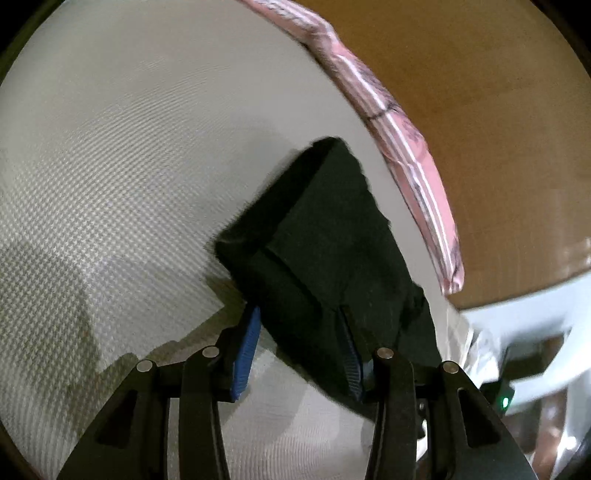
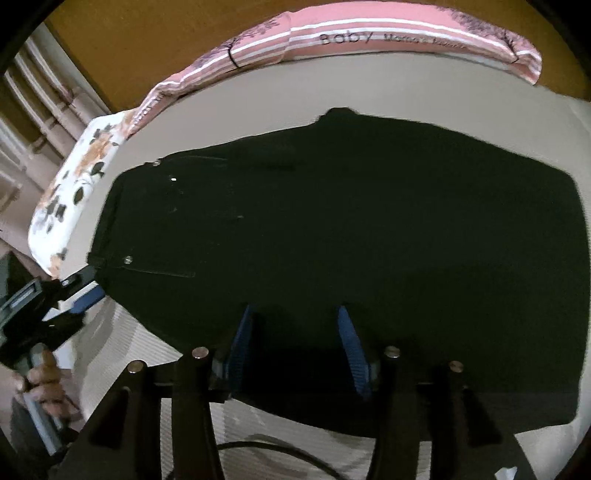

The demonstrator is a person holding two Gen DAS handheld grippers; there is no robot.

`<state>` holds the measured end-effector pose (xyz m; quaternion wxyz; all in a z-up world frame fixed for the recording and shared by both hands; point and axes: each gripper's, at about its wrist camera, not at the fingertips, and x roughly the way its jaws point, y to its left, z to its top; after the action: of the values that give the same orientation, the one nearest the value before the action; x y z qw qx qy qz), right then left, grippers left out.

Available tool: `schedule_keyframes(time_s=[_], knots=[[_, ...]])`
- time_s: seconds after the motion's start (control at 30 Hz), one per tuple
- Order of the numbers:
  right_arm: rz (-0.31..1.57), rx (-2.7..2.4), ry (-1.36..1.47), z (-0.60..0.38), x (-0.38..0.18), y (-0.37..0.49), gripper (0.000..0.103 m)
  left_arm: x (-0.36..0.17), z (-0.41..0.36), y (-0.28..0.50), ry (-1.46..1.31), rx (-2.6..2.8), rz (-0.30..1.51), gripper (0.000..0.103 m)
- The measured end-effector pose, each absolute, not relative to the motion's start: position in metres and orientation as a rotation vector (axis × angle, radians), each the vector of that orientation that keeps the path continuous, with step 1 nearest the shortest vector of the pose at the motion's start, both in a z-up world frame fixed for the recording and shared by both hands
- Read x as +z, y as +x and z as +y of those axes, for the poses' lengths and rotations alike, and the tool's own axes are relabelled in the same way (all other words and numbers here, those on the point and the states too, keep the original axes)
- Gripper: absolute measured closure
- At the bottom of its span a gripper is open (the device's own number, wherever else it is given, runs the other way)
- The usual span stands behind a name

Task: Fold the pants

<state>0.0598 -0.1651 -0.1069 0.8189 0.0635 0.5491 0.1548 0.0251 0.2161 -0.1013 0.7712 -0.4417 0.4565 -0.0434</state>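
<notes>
Black pants (image 2: 332, 221) lie flat on a white textured bed cover (image 2: 155, 350), with the riveted waistband at the left. My right gripper (image 2: 295, 310) hangs over their near edge. Its blue pads (image 2: 349, 343) stand apart and do not press the cloth. In the right wrist view my left gripper (image 2: 83, 295) sits at the waistband's near corner, with a hand (image 2: 44, 373) on its handle. In the left wrist view the pants (image 1: 325, 240) reach in between the jaws of my left gripper (image 1: 299, 312), which stand apart. The cloth partly covers the right pad (image 1: 351, 362).
A pink striped blanket (image 2: 369, 33) runs along the far edge of the bed, and it shows in the left wrist view too (image 1: 406, 147). A floral cloth (image 2: 74, 192) lies beyond the waistband. A brown wall (image 1: 480, 92) stands behind. A dark cable (image 2: 277, 450) crosses the cover near me.
</notes>
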Motion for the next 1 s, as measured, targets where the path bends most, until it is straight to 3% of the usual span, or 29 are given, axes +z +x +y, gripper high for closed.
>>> schedule_keyframes(time_s=[0.2,0.4,0.47,0.53,0.6,1.0], knots=[[1.164,0.335,0.164,-0.163,-0.108,0.063,0.053,-0.113,0.219,0.03,-0.993,-0.091,0.945,0.05],[1.157,0.331,0.18,-0.159,-0.108,0.07,0.053,-0.118,0.227,0.038,-1.067,-0.07,0.877,0.049],[1.156,0.326,0.192,-0.159,-0.107,0.072,0.053,-0.118,0.227,0.04,-1.062,-0.062,0.879,0.053],[1.153,0.33,0.211,-0.16,-0.106,0.073,0.052,-0.117,0.225,0.04,-1.015,-0.029,0.895,0.069],[1.152,0.32,0.21,-0.161,-0.107,0.074,0.052,-0.115,0.224,0.04,-0.999,-0.027,0.894,0.073],[1.124,0.288,0.185,-0.173,-0.101,0.069,0.052,-0.018,0.152,0.047,-0.568,-0.058,0.768,0.079]])
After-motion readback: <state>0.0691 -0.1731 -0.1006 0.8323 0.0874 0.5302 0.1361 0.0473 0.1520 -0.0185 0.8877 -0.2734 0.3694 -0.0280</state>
